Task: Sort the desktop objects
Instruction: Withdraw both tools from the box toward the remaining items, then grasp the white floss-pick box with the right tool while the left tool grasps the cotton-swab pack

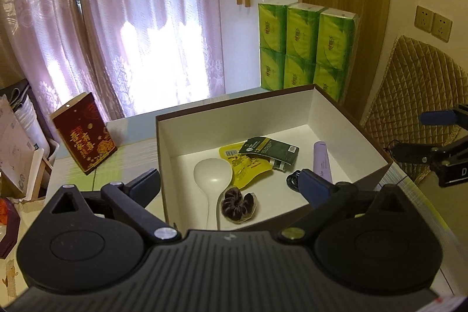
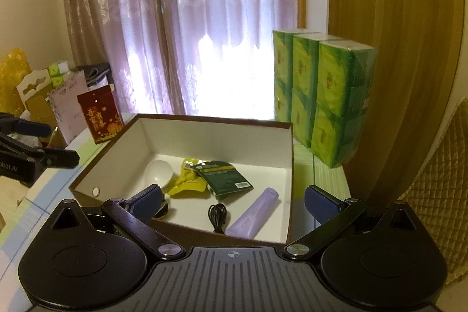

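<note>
— Well, status? Both grippers, left (image 1: pixel 231 180) and right (image 2: pixel 234 196), hang empty, fingers wide, above the box (image 1: pixel 351 119).
— Contents: spoon (image 1: pixel 212 177), hair tie (image 1: pixel 237 202), tube (image 2: pixel 254 214), cable (image 2: pixel 218 215). Advise checking the counter (image 1: pixel 131 154) for leftovers.

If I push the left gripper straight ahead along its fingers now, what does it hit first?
Probably the dark scrunchie on the floor of the open box, with the white spoon just beside it. The left gripper is open and empty; depth is uncertain.
</note>
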The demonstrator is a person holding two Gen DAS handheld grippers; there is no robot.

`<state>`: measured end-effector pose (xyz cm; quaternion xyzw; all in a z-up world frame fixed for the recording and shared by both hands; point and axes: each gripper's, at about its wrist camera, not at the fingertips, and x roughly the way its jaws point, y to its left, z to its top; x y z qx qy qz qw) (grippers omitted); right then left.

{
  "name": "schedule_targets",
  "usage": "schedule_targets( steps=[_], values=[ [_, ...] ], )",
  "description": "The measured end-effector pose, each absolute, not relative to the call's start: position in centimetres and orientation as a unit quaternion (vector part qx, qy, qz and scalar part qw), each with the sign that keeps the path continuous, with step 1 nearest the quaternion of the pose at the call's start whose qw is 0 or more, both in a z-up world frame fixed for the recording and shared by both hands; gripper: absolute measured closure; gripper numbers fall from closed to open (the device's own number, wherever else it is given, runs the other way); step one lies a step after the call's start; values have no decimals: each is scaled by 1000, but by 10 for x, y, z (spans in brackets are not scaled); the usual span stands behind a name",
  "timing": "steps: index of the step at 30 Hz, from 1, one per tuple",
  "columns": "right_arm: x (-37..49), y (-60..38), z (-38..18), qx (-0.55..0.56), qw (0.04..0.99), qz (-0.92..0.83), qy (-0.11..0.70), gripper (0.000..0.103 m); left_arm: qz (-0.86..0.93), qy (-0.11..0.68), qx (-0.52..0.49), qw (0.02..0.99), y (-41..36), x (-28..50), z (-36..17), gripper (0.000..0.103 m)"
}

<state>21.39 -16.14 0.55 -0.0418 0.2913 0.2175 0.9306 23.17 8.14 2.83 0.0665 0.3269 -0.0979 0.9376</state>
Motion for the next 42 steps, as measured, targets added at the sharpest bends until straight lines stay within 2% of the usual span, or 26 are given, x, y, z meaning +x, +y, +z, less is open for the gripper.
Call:
schedule_targets(
  steps=[12, 25, 42],
  values=[
    [171, -170, -32, -76, 912, 245, 321, 2, -89, 342, 55, 934, 100, 183, 9, 1],
    [135, -154, -93, -111, 870, 282, 389, 2, -71, 411, 17, 909, 114, 149, -49, 1],
    [144, -121, -157, -181, 828, 319, 424, 3, -78, 440, 24, 894, 109, 144, -76, 1]
  ],
)
